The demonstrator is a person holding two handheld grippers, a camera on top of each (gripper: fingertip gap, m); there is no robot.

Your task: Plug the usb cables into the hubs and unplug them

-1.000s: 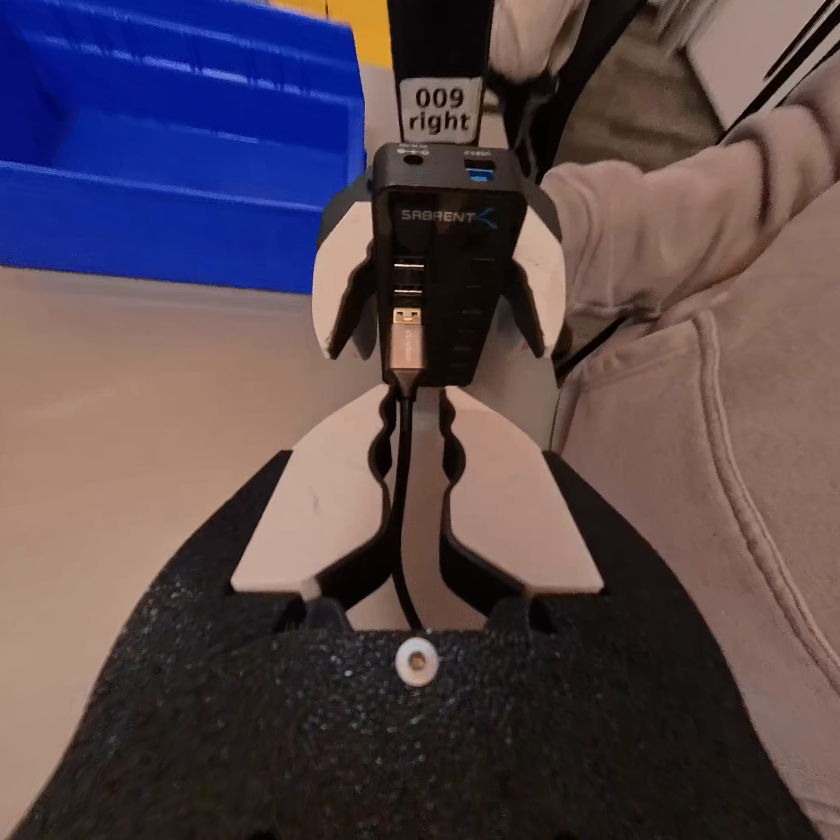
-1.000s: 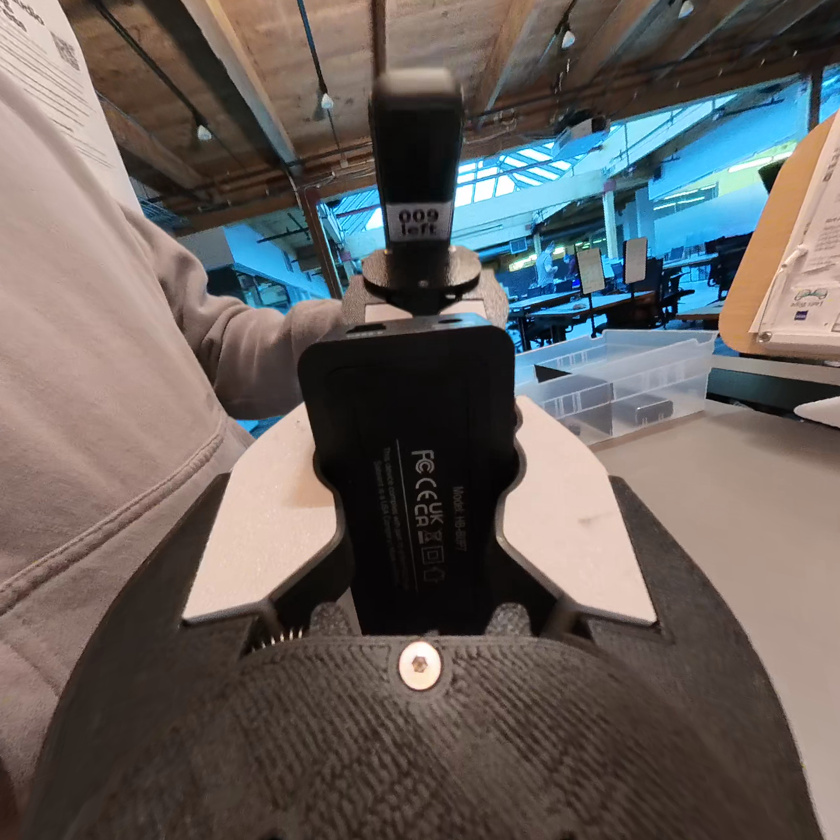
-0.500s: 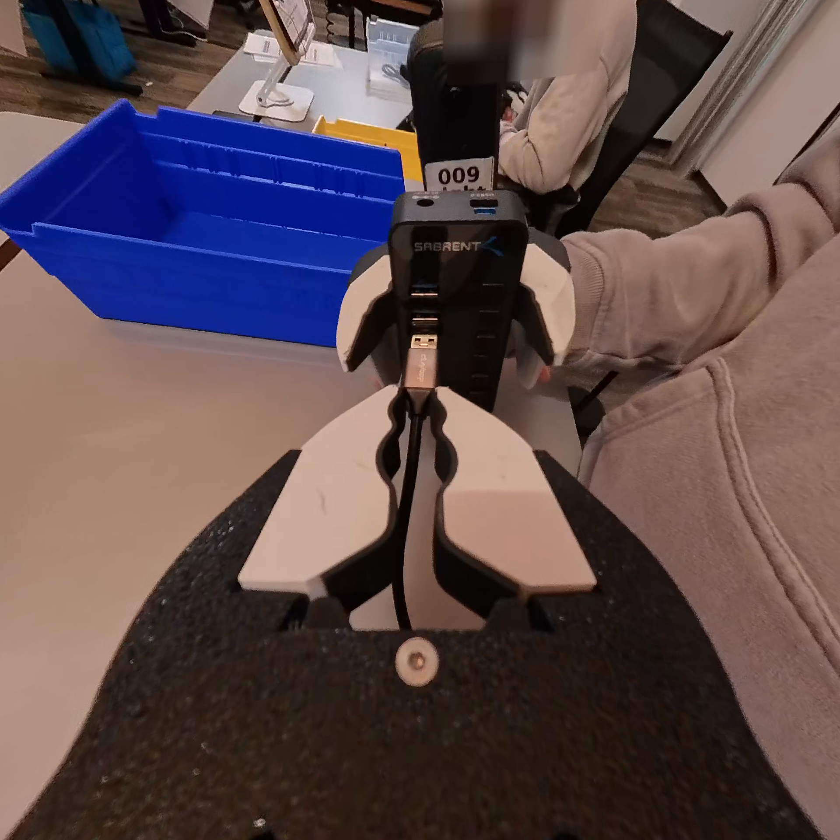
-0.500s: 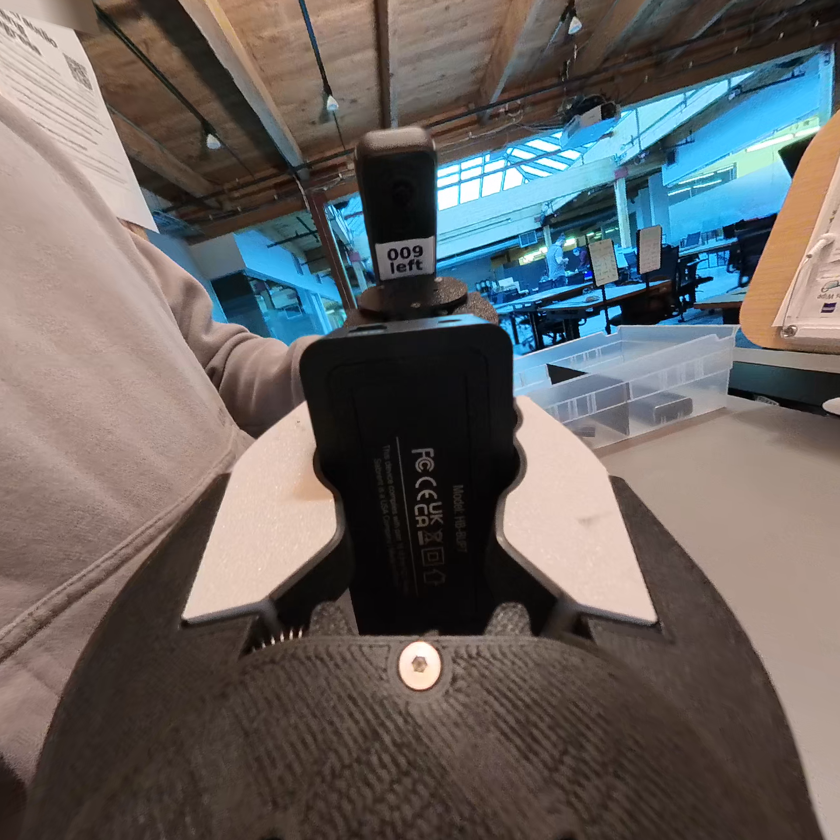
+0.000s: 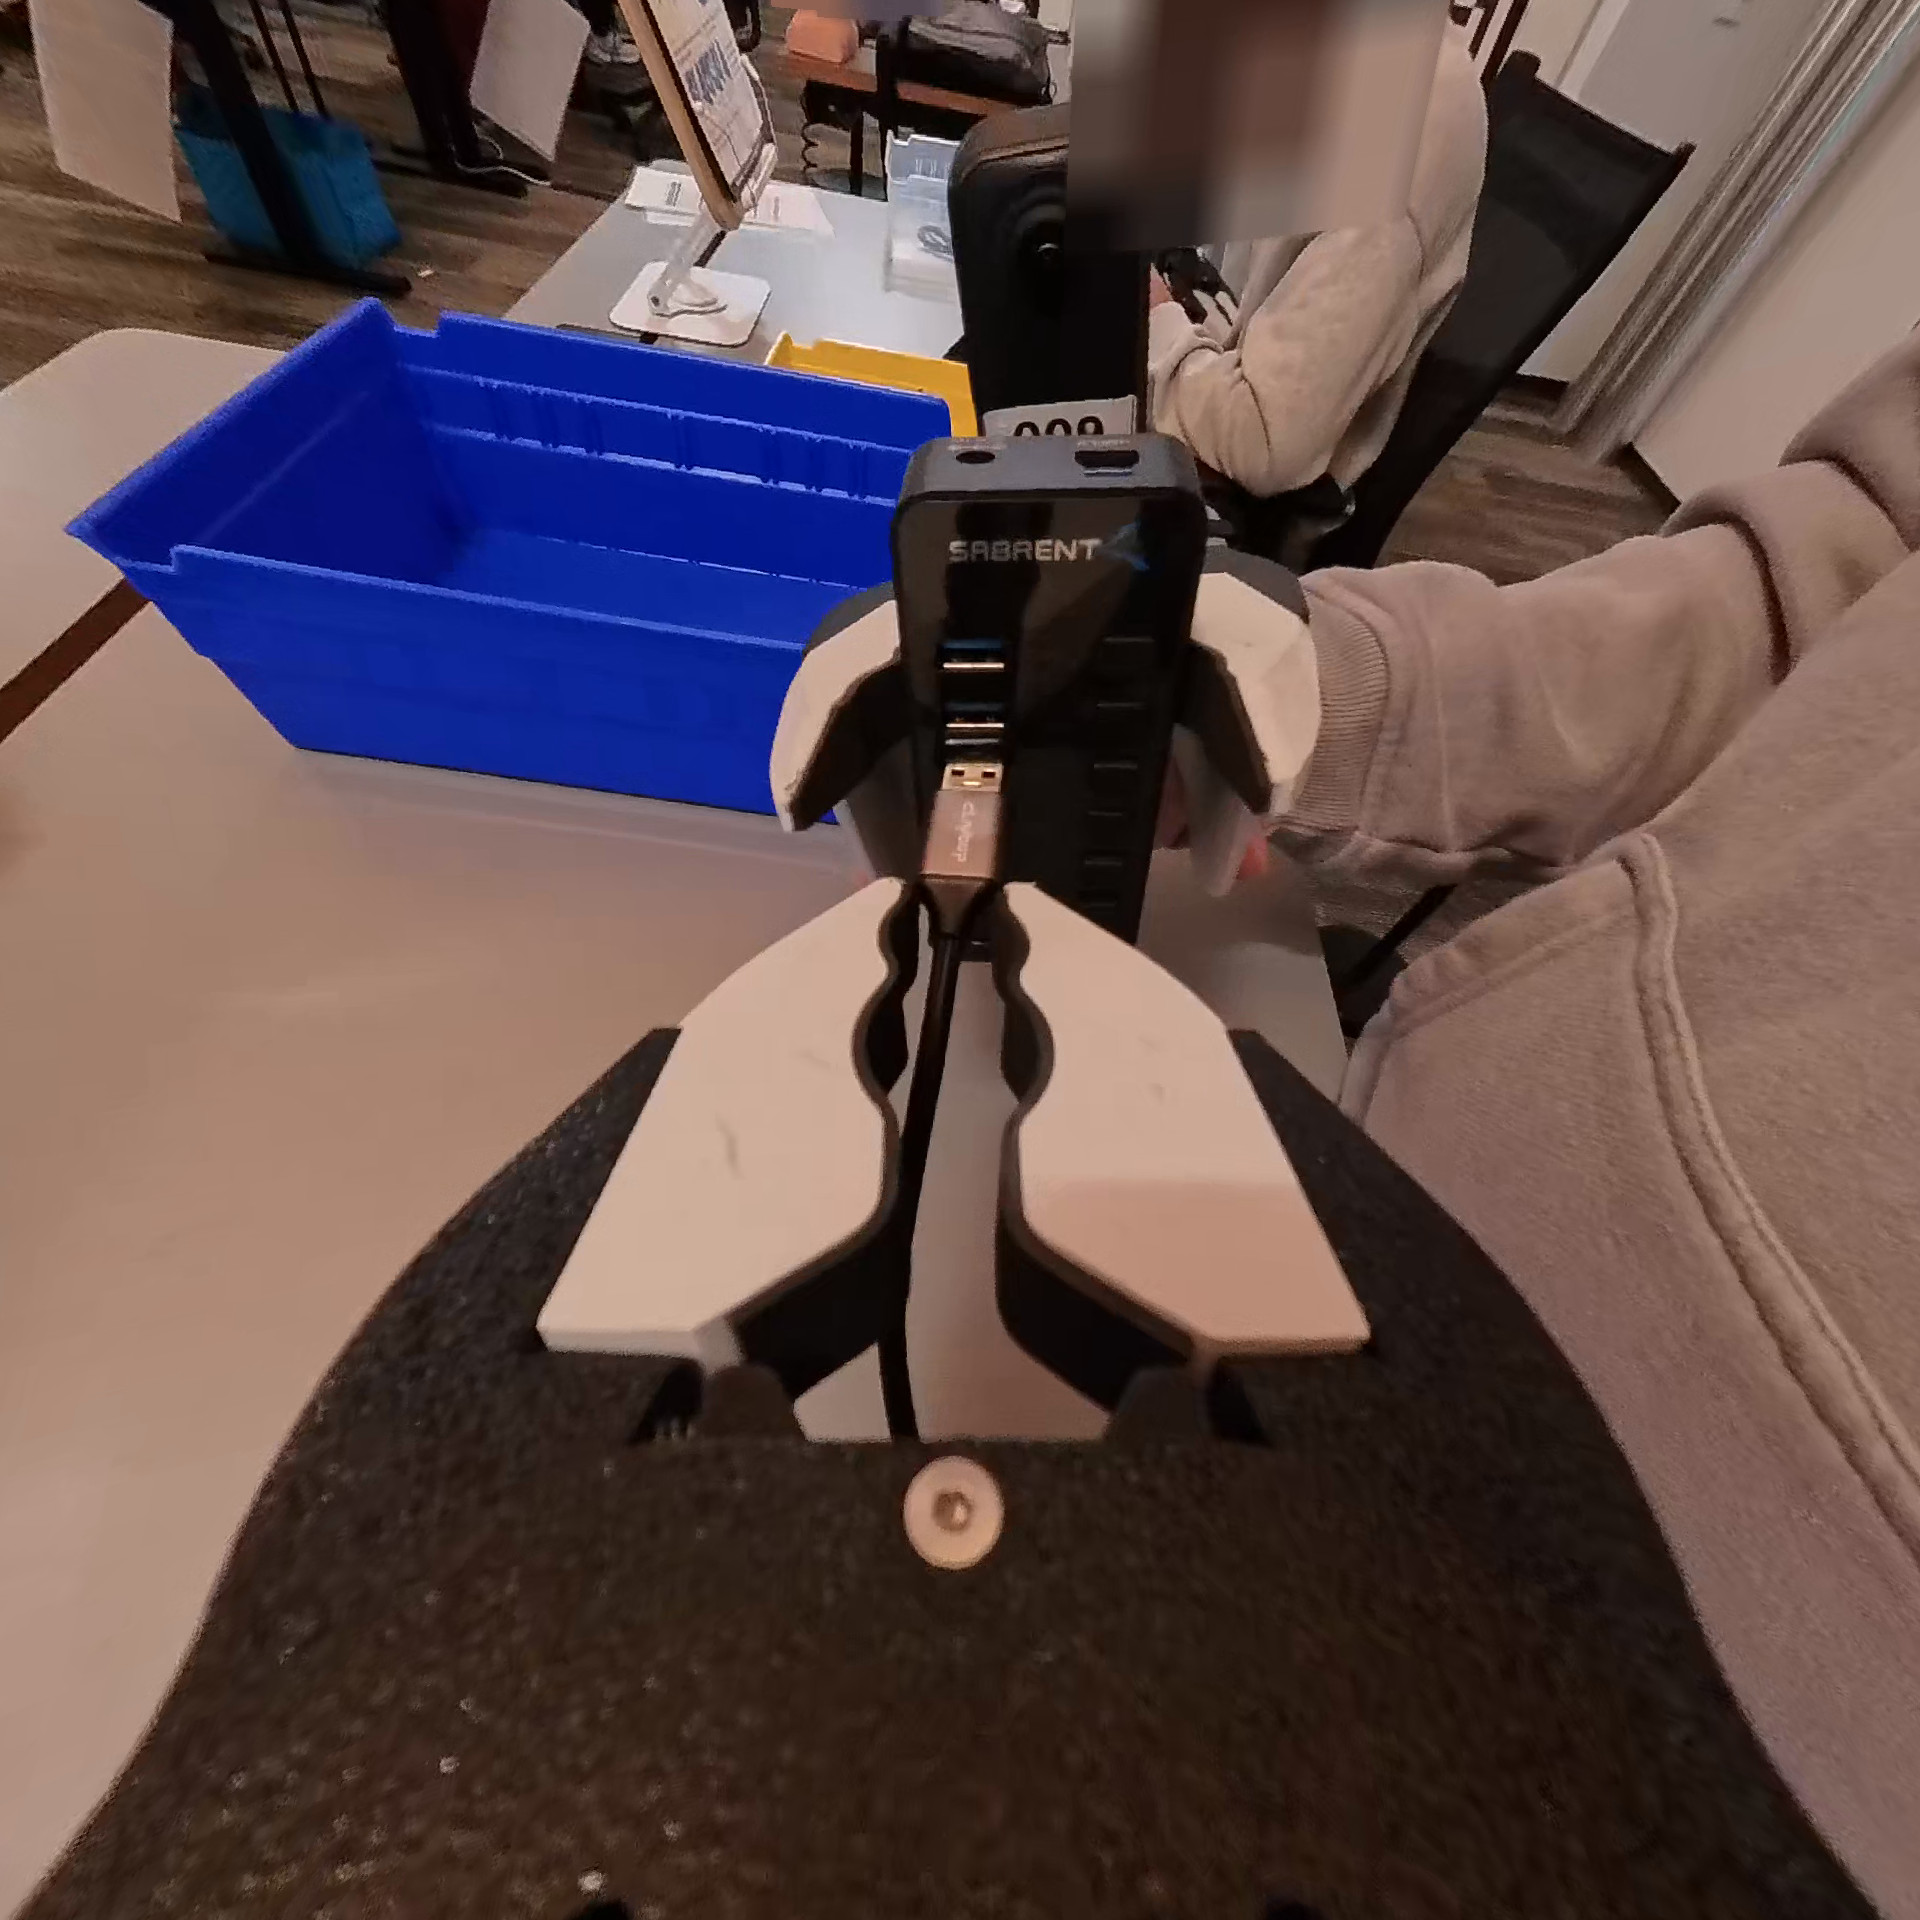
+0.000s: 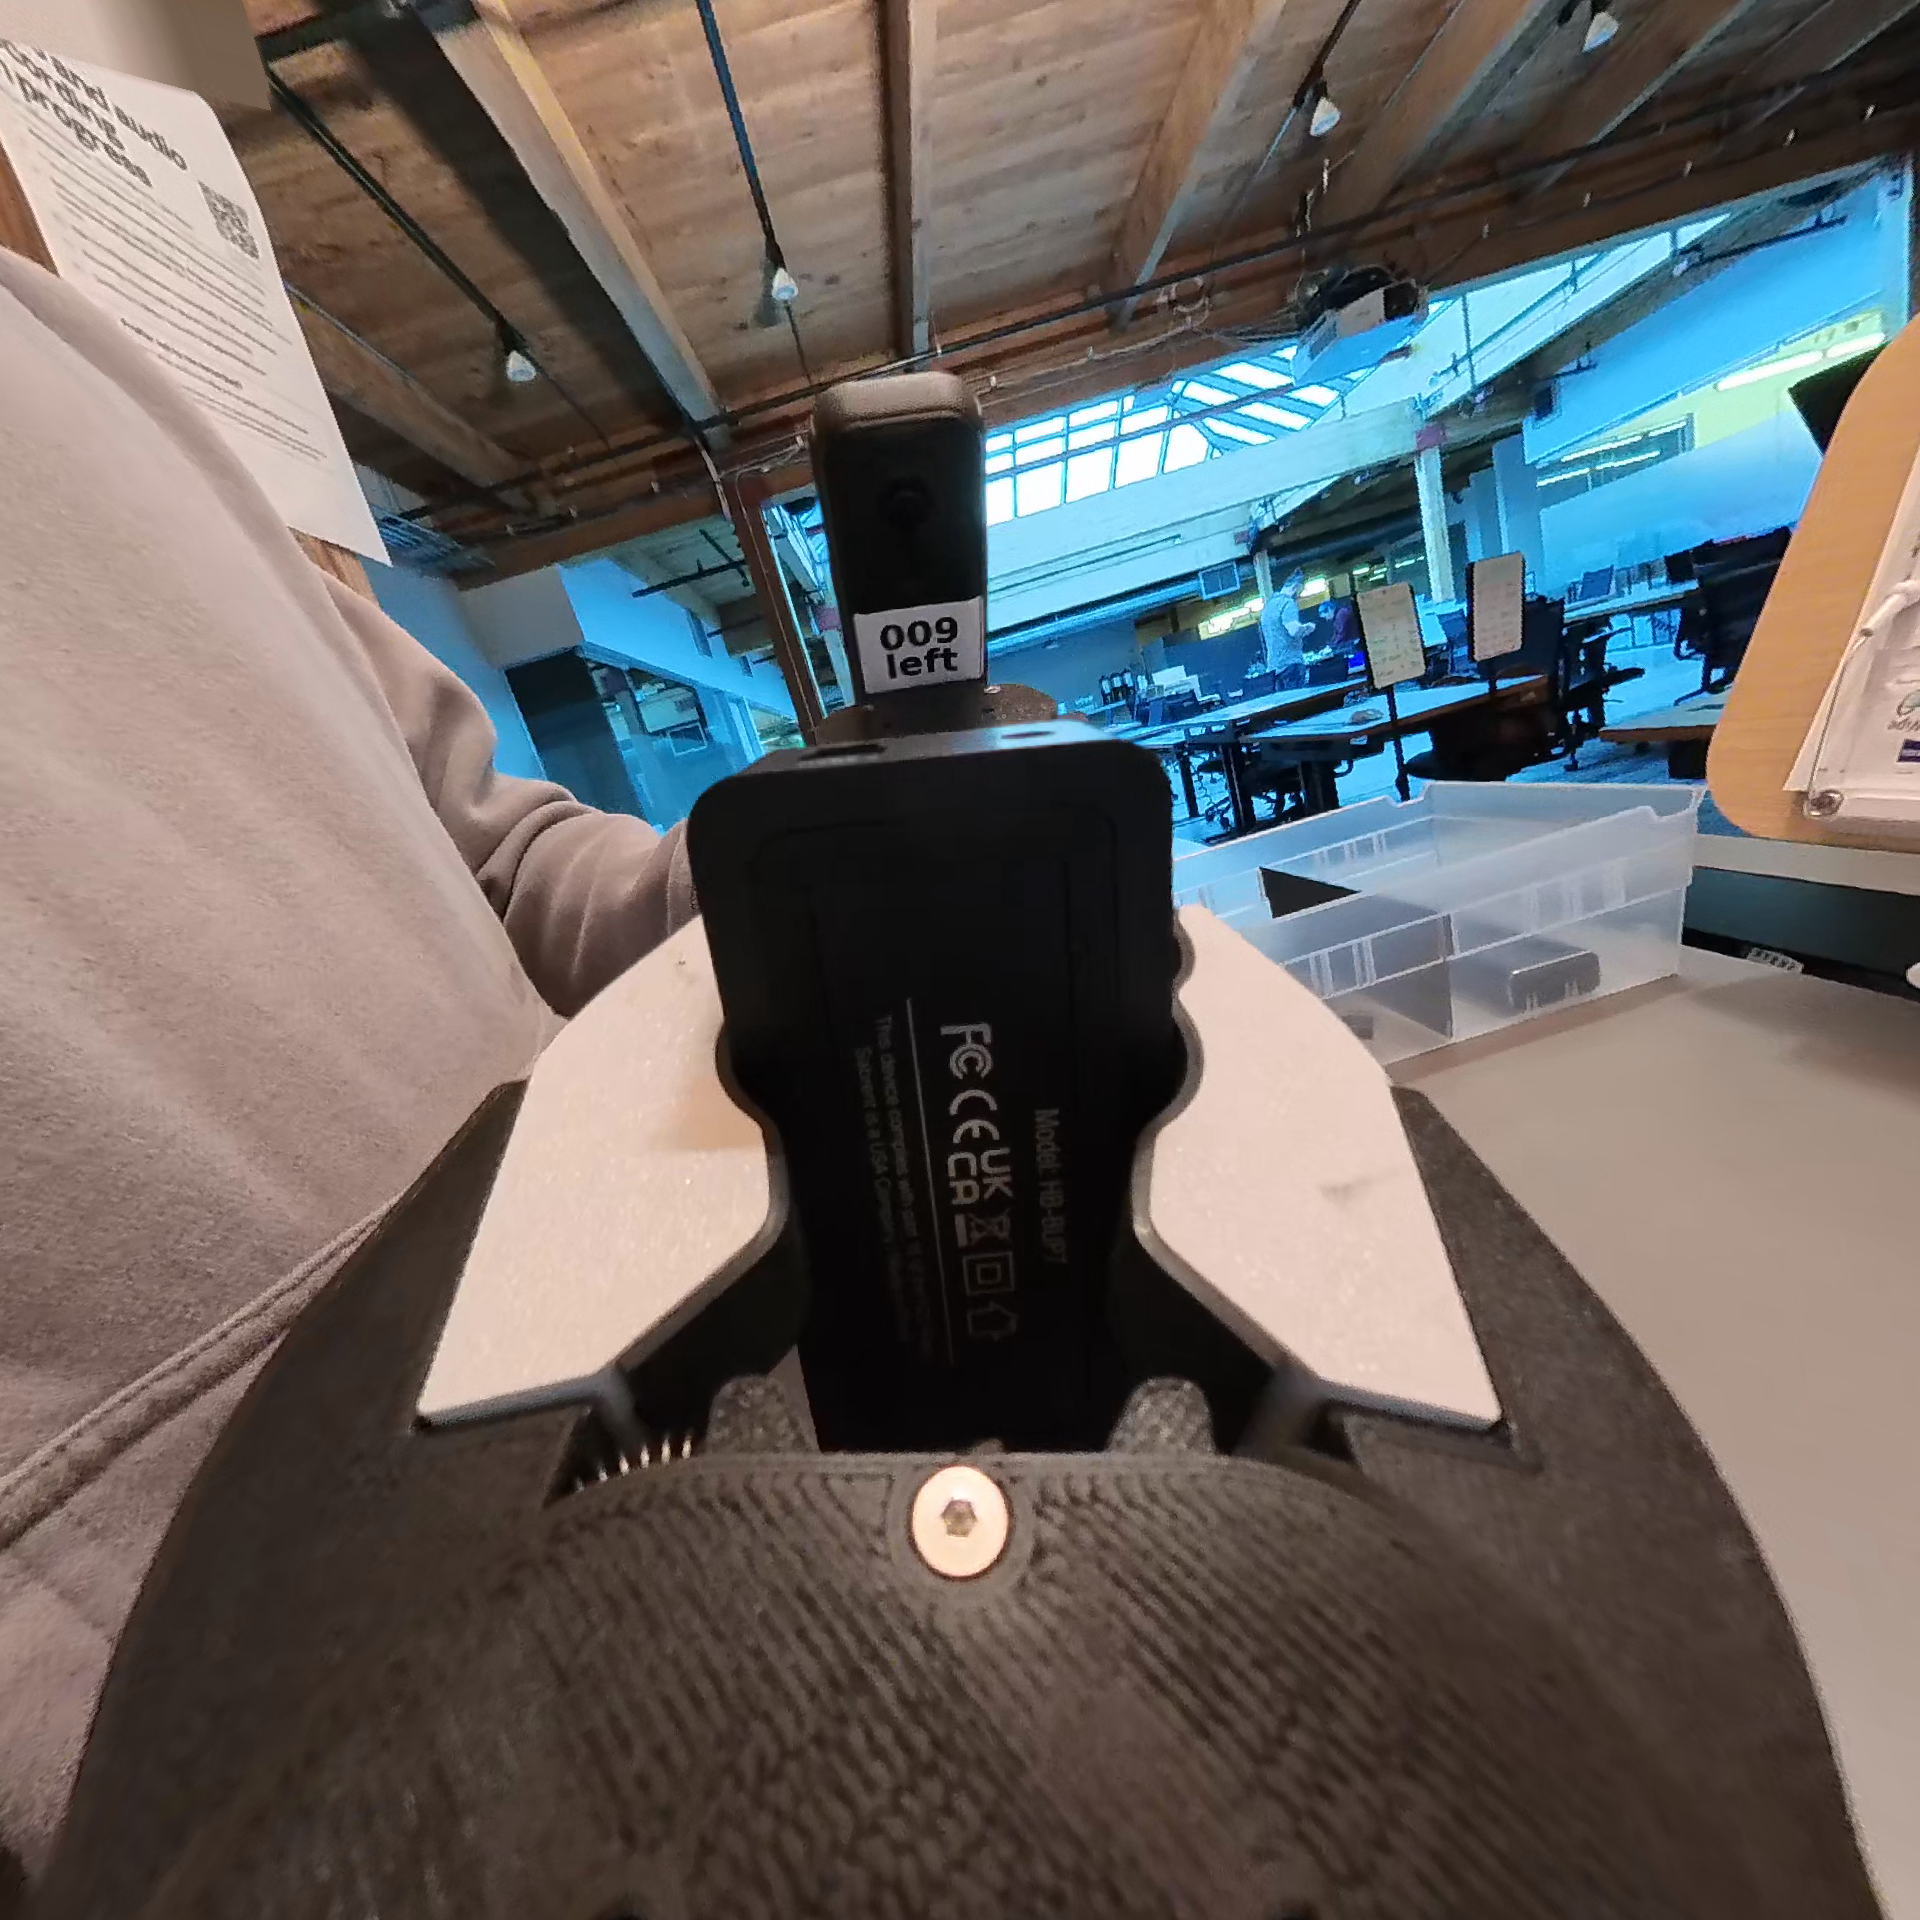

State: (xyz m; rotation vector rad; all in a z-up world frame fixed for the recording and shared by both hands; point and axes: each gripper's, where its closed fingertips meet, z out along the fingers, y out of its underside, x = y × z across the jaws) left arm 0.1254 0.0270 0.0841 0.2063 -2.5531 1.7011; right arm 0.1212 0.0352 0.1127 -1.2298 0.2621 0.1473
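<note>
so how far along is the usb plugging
Done: right gripper clamps the black rectangular usb hub, left gripper pinches the black cable behind its grey metal plug. In hand: plug tip at the third port, seemingly not seated. Left: push in, then unplug.

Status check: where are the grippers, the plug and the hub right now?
Left gripper shut on USB cable. Right gripper shut on hub. Plug at a port, seating unclear. Nothing between them.

Both grippers' fingers (image 5: 800, 1132) (image 6: 623, 1174) closed, facing each other.
</note>
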